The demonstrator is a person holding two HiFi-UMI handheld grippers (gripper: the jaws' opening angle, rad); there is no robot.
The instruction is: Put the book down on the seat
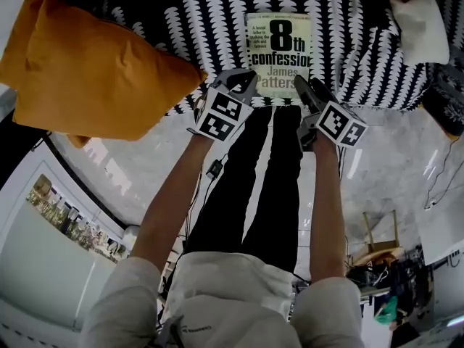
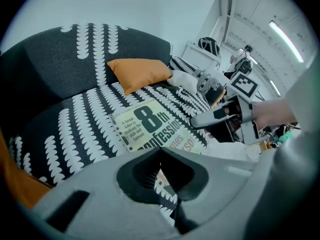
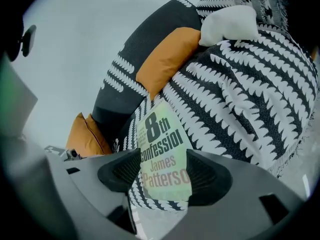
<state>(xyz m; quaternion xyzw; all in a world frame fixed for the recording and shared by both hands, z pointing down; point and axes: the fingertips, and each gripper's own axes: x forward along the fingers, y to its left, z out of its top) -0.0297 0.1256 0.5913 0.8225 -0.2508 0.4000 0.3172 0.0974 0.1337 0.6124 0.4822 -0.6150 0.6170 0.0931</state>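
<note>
The book (image 1: 279,53) (image 2: 155,126) (image 3: 162,149), a pale paperback with large black title print, lies flat and face up on the black-and-white patterned seat (image 1: 203,35), close to its front edge. My left gripper (image 1: 243,85) (image 2: 160,151) hovers at the book's near left corner. Its jaws meet at the tips and nothing is between them. My right gripper (image 1: 304,93) (image 3: 163,176) stands open at the near right corner. The book's lower half shows through its gap, and the pads do not touch it. The left gripper view also catches the right gripper (image 2: 220,115).
A large orange cushion (image 1: 94,71) overhangs the seat's left end. A second orange cushion (image 2: 140,71) (image 3: 170,59) leans on the backrest beyond the book. A white cushion (image 1: 424,27) (image 3: 230,24) lies at the right. Below the seat edge is marble floor (image 1: 145,165) and the person's legs.
</note>
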